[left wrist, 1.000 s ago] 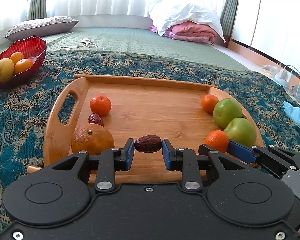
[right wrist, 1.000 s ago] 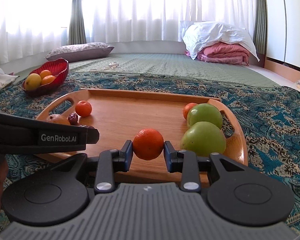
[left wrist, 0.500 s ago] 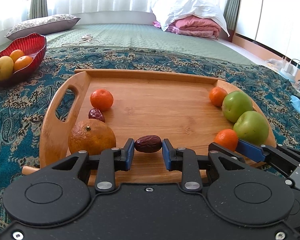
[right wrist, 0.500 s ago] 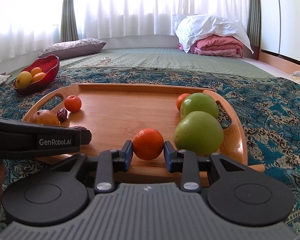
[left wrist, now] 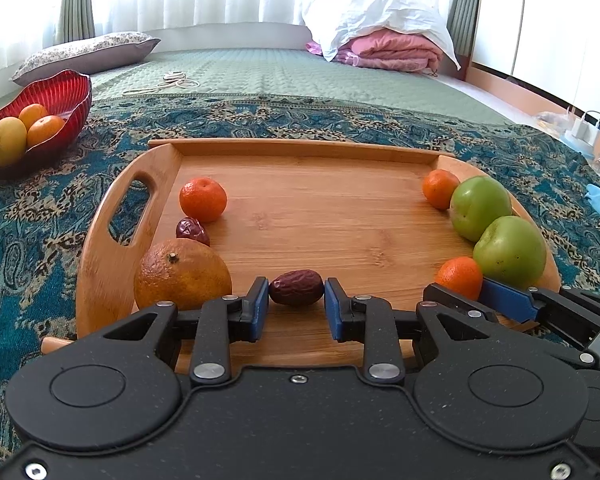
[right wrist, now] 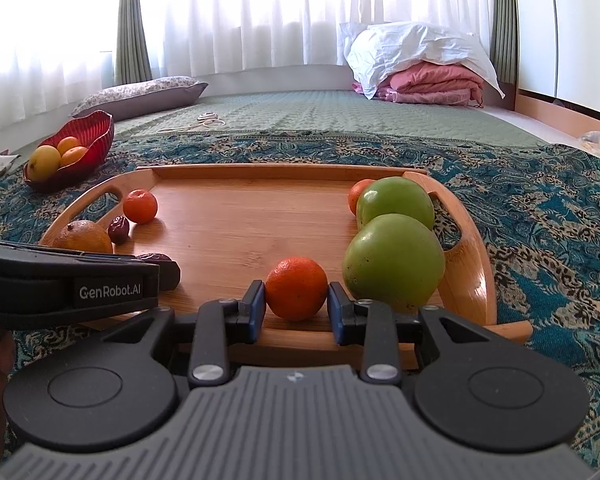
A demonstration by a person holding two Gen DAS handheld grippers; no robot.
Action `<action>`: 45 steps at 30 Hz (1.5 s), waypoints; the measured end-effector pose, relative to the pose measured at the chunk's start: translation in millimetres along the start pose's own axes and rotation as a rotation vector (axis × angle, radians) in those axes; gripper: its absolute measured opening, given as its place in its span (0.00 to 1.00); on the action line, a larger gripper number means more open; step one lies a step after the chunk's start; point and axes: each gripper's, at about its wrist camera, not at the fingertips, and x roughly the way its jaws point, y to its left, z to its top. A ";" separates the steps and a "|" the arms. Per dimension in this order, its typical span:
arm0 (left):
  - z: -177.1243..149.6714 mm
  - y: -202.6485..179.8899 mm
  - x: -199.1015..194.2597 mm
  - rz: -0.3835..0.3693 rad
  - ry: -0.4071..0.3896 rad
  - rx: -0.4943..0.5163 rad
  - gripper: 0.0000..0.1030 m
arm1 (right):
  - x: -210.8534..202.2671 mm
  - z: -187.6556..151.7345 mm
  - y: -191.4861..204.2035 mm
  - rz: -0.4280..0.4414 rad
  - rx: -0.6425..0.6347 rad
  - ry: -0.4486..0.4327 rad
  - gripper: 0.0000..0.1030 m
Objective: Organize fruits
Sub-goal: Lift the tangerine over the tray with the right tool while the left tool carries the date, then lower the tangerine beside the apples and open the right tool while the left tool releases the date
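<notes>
A wooden tray (left wrist: 320, 232) lies on a patterned blue cloth. My left gripper (left wrist: 296, 304) is shut on a dark red date (left wrist: 296, 288) just above the tray's near edge, beside a large orange (left wrist: 182, 274). My right gripper (right wrist: 296, 308) is shut on a small tangerine (right wrist: 296, 288) at the tray's near right, next to two green apples (right wrist: 394, 268). On the tray's left lie another tangerine (left wrist: 203, 199) and a second date (left wrist: 192, 231). One more tangerine (left wrist: 439, 189) sits at the far right.
A red bowl (left wrist: 56, 100) with a yellow fruit and two oranges stands on the cloth to the far left. Behind are a green mat, a pillow (left wrist: 88, 54) and folded pink bedding (left wrist: 392, 52). Cables and a blue item lie at the right.
Both grippers have moved slightly forward and lower over the tray, each still holding its fruit. The green apples look closer in the right wrist view.
</notes>
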 end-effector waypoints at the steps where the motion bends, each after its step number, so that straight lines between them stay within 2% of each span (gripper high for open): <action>1: 0.0 -0.1 0.0 0.000 0.001 -0.001 0.28 | 0.3 0.0 -0.4 0.001 0.001 0.001 0.37; 7: 0.4 0.4 -1.0 -0.002 0.001 -0.006 0.28 | 0.5 1.1 -0.5 0.000 0.008 0.003 0.38; 10: 0.9 1.7 -1.6 -0.012 0.004 -0.010 0.36 | -1.0 1.1 0.0 -0.004 0.007 -0.005 0.40; 18: 1.1 2.3 -10.7 -0.012 -0.001 -0.008 0.44 | -9.6 1.8 1.5 -0.010 -0.006 -0.027 0.40; 20: 1.4 2.5 -14.7 -0.014 -0.006 -0.012 0.51 | -13.7 2.0 1.3 -0.011 -0.007 -0.036 0.40; 28: 4.1 3.0 -34.5 -0.025 -0.037 -0.022 0.64 | -31.2 7.2 -1.5 -0.023 0.004 -0.073 0.41; 32: 4.6 0.8 -47.3 0.010 -0.073 -0.008 0.77 | -41.4 8.8 -5.4 -0.031 0.018 -0.093 0.55; 34: 4.2 -0.5 -53.6 0.038 -0.091 0.006 0.82 | -45.7 9.0 -7.3 -0.034 0.022 -0.099 0.59; 40: 0.4 1.0 -70.2 0.060 -0.118 0.026 0.89 | -57.7 6.0 -9.2 -0.055 0.007 -0.126 0.71; 45: -6.7 6.2 -75.6 0.072 -0.106 0.020 0.92 | -61.9 1.0 -10.7 -0.061 0.003 -0.129 0.80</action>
